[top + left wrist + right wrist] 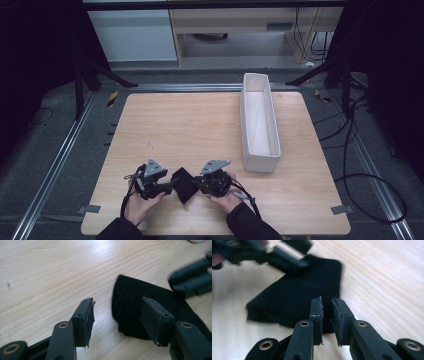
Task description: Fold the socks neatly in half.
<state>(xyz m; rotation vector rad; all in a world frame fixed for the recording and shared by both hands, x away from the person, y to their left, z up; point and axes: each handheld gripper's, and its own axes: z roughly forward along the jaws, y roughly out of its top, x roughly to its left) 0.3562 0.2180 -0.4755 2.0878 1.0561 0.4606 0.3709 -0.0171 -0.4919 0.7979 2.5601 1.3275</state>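
Black folded cloth [183, 184] lies flat between both tools, long axis running toward the table's [200, 125] near edge.

A folded cloth [183, 184] is laid flat on the table [200, 125] near its front edge, between the left gripper [167, 187] on its left and the right gripper [196, 182] on its right. A long open box [259, 122] is set lengthwise farther back and to the right, well apart from the cloth.
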